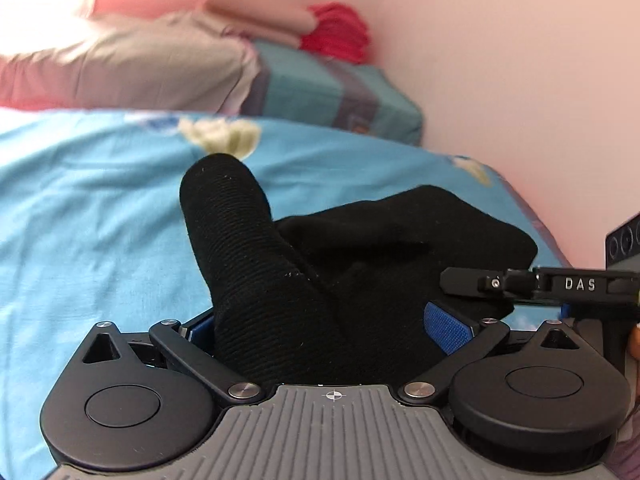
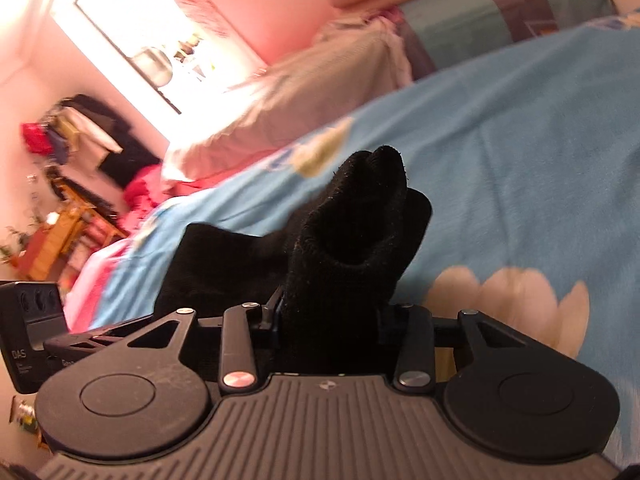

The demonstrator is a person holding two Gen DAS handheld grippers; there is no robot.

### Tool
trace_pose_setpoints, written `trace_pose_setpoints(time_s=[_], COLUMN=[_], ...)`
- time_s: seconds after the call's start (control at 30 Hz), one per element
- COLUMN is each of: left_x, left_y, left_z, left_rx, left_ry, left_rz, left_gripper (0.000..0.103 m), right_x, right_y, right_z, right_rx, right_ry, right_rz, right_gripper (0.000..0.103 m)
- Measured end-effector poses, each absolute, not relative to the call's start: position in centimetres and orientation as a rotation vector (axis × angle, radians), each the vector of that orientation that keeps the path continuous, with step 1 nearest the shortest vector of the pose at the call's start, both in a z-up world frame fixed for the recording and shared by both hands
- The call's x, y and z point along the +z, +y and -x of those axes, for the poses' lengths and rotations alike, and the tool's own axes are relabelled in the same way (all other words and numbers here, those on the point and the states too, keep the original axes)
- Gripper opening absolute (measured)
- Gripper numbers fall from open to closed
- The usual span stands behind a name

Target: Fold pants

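Black pants (image 1: 240,240) are bunched up over a light blue bedsheet (image 1: 80,220). My left gripper (image 1: 324,320) is shut on a thick ribbed fold that sticks up between its blue pads (image 1: 448,328). More black cloth spreads to the right, under the tip of my right gripper (image 1: 520,284). In the right wrist view, another bunch of the pants (image 2: 360,216) rises upright from my right gripper (image 2: 328,312), which is shut on it with its pads hidden by the cloth. The body of the left gripper (image 2: 28,332) shows at the left edge.
A grey-pink pillow (image 1: 132,72), a folded teal blanket (image 1: 332,92) and a red cloth (image 1: 336,32) lie at the head of the bed by the pink wall (image 1: 520,80). A bright window (image 2: 132,32) and hanging clothes (image 2: 80,132) stand beyond the bed.
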State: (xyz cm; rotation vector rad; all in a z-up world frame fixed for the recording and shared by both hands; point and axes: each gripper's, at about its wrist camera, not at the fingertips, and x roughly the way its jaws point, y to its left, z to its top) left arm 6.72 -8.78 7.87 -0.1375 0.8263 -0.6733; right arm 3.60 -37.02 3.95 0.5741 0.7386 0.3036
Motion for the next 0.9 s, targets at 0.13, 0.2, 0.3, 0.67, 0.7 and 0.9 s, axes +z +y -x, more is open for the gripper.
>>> trace_pose_setpoints(time_s=[0.13, 0.2, 0.3, 0.67, 0.7, 0.9], left_x=[8.8, 7.4, 4.4, 6.2, 6.2, 7.6], left_y=[-8.0, -7.7, -7.7, -7.0, -6.8, -5.6], left_z=[-1.8, -0.2, 0.3, 3.9, 3.9, 6.7], left_rx=[-0.68, -0.644, -0.464, -0.313, -0.304, -0.223], left_ry=[0.803, 0.835, 0.929, 0.87, 0.867, 0.845], left_rz=[0.12, 0.087, -0.017, -0.06, -0.066, -0.119], left_gripper=[0.103, 0.103, 0.103, 0.103, 0.103, 0.103], right_x=[4.7, 3.1, 2.1, 2.2, 1.6, 0.1], right_y=[-37.1, -36.9, -36.2, -32.2, -33.3, -36.8], right_z=[1.9, 3.0, 4.2, 6.5, 6.9, 10.4], right_rx=[0.308, 0.257, 0.003, -0.044, -0.048, -0.082], right_ry=[0.699, 0.745, 0.758, 0.671, 0.68, 0.699], right_rz=[-0.626, -0.566, -0.381, -0.185, -0.243, -0.475], right_gripper=[0.046, 0.052, 0.059, 0.065, 0.068, 0.075])
